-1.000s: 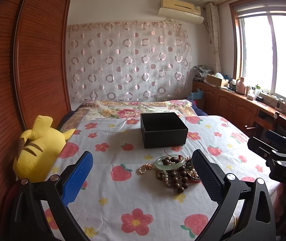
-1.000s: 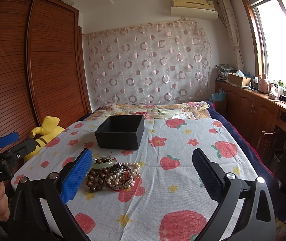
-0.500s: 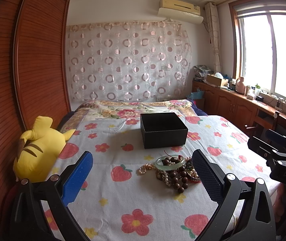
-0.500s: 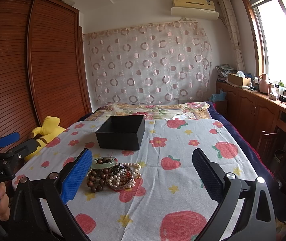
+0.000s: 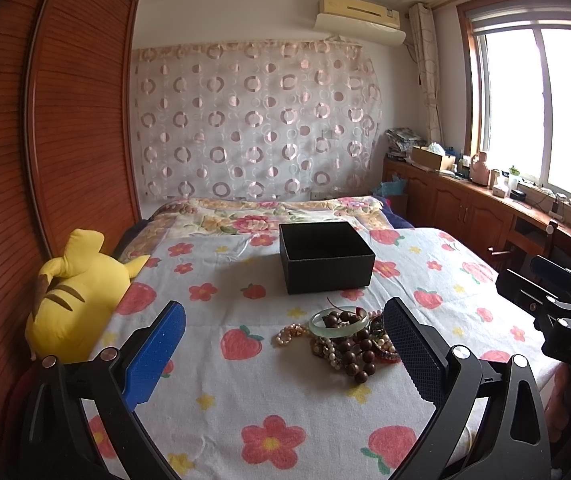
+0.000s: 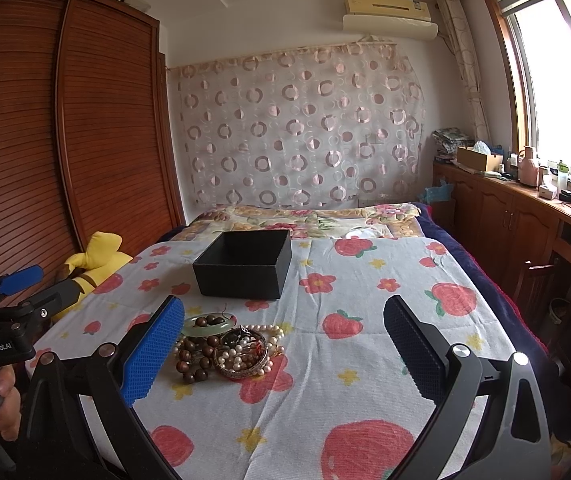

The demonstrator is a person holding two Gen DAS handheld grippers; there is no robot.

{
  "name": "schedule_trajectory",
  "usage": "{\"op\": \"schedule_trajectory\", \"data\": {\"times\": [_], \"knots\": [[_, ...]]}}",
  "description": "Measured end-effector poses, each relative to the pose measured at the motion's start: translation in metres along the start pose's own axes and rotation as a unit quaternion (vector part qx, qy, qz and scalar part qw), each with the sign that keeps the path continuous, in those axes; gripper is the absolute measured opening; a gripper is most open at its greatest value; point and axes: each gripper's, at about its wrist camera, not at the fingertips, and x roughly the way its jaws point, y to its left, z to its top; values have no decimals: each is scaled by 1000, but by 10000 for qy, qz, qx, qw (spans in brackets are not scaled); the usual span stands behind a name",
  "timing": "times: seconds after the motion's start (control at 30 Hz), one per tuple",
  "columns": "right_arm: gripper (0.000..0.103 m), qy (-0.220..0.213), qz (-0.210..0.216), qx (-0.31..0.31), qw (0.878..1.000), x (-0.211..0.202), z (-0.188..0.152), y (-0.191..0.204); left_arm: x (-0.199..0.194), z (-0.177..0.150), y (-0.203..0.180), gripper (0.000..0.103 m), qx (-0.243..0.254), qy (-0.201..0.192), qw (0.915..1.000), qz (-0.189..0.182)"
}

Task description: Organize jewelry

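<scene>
A pile of jewelry (image 5: pixel 345 340) lies on the flowered bed sheet: a pale green bangle (image 5: pixel 339 322), dark wooden beads, pearl strands and a metal bangle (image 6: pixel 241 354). An open, empty black box (image 5: pixel 325 256) stands just behind the pile; it also shows in the right wrist view (image 6: pixel 245 264). My left gripper (image 5: pixel 283 354) is open and empty, above the sheet in front and left of the pile. My right gripper (image 6: pixel 283 354) is open and empty, with the pile by its left finger. Each gripper shows at the edge of the other's view.
A yellow plush toy (image 5: pixel 79 300) lies at the bed's left edge against the wooden wardrobe (image 5: pixel 65 120). A folded floral quilt (image 5: pixel 269 216) lies behind the box. Wooden cabinets (image 5: pixel 465 208) with clutter line the right wall under the window.
</scene>
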Motion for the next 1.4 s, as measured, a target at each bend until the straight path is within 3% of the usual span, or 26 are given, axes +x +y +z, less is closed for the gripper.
{"op": "schedule_trajectory", "data": {"times": [0.73,1.07,1.4], "knots": [[101,159,205,-77,9996,10,-9,2,22,-18,2,96,-29,315,9995,-32],[100,670,634,-322,9952,35,-22,3,48,-23,13,96,20,749,9964,-386],[82,1094,919,-575,9881,51,-38,10,83,-26,7,96,281,1184,9892,-821]]}}
